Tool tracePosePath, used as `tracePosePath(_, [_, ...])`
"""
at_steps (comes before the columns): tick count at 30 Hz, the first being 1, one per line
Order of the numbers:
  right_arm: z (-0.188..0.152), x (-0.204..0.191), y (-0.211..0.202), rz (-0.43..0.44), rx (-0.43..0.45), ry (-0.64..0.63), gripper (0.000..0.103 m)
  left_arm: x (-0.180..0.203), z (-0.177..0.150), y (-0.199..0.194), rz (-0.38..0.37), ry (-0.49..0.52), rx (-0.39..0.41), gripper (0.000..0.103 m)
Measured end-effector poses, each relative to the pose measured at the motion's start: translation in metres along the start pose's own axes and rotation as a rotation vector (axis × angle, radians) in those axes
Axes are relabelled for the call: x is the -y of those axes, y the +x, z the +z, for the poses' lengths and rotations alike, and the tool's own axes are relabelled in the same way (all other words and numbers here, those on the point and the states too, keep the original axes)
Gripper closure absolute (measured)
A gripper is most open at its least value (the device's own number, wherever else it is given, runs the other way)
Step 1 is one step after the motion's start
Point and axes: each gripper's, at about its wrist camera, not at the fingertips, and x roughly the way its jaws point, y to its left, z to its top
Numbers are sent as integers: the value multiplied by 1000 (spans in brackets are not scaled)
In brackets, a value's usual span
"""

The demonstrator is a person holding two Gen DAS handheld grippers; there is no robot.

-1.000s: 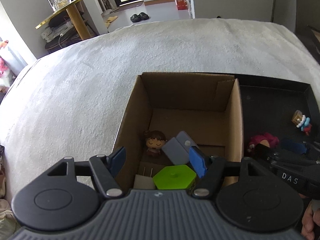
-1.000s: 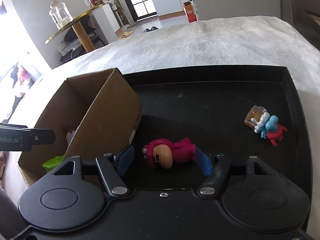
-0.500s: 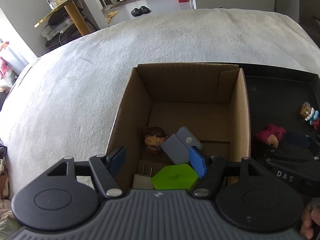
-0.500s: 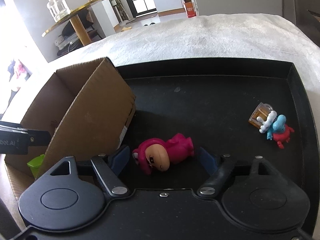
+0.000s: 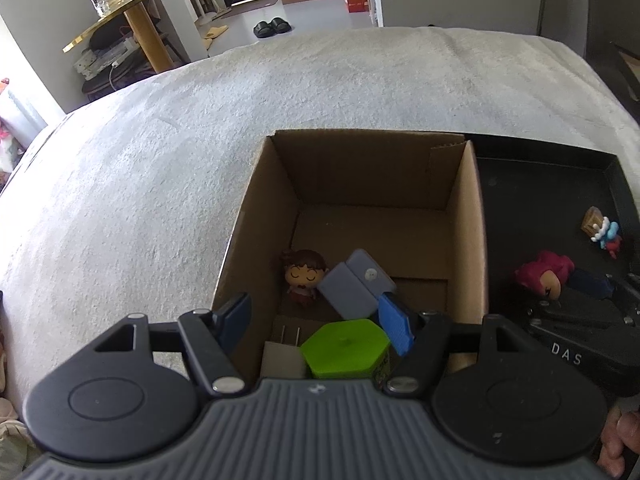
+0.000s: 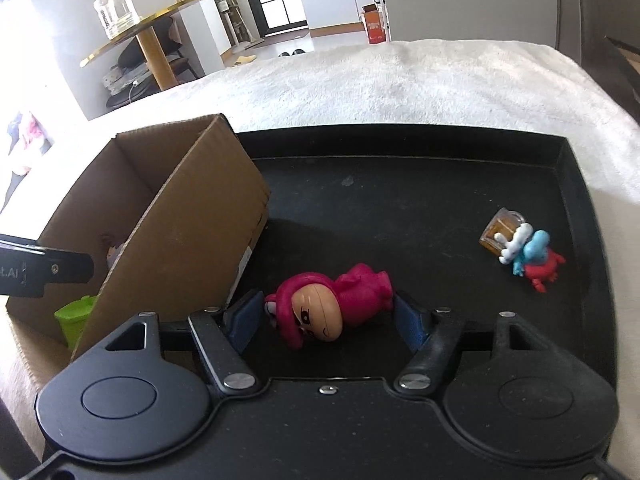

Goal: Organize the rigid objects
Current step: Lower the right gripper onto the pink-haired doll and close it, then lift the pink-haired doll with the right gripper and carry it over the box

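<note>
My right claw (image 6: 328, 316) is spread wide around the pink figure (image 6: 332, 304), whose pads sit just beside its hood and feet; I can't tell if they touch. The figure lies on its side on the black tray (image 6: 420, 184), pink-hooded, tan face toward me. Farther right on the tray lies a small blue-and-red figure (image 6: 528, 256) against an amber cup. My left claw (image 5: 316, 320) hangs wide, gripping nothing, over the cardboard box (image 5: 476, 216). The box holds a brown-haired doll (image 5: 302, 276), a grey block (image 5: 352, 284), a green hexagon (image 5: 346, 348) and a white plug (image 5: 280, 360). Box and tray rest on a white fuzzy bed cover (image 5: 160, 152); beyond it stands a gold-edged side table (image 6: 132, 36) bearing a glass jar.
</note>
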Motion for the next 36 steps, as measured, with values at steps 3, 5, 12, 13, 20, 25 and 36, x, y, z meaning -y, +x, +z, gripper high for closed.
tracePosePath(3, [0,1,-10,-20,3,-1,35,-4,-1,-6,-13,-11,10,34])
tracePosePath(5, [4,0,-17,-31,19,-5,35,-7,-2,-9,-21,-18,15,34])
tracePosePath(12, [15,-9,-35,-59,52,-28,34,-20,-4,-21,-45,-40,38,34])
tracePosePath(13, [17,-11,-38,-61,56,-32,34,-22,-4,-22,-47,-46,39,34])
tracePosePath(20, [28,-29,-50,-85,82,-64,34,-36,-6,-27,-68,-76,57,34])
tracePosePath(25, [32,-43,-57,-102,97,-101,34,-47,-9,-27,-88,-107,60,34])
tracePosePath(36, [39,-67,-61,-139,107,-160,34,-67,-13,-22,-146,-163,66,34])
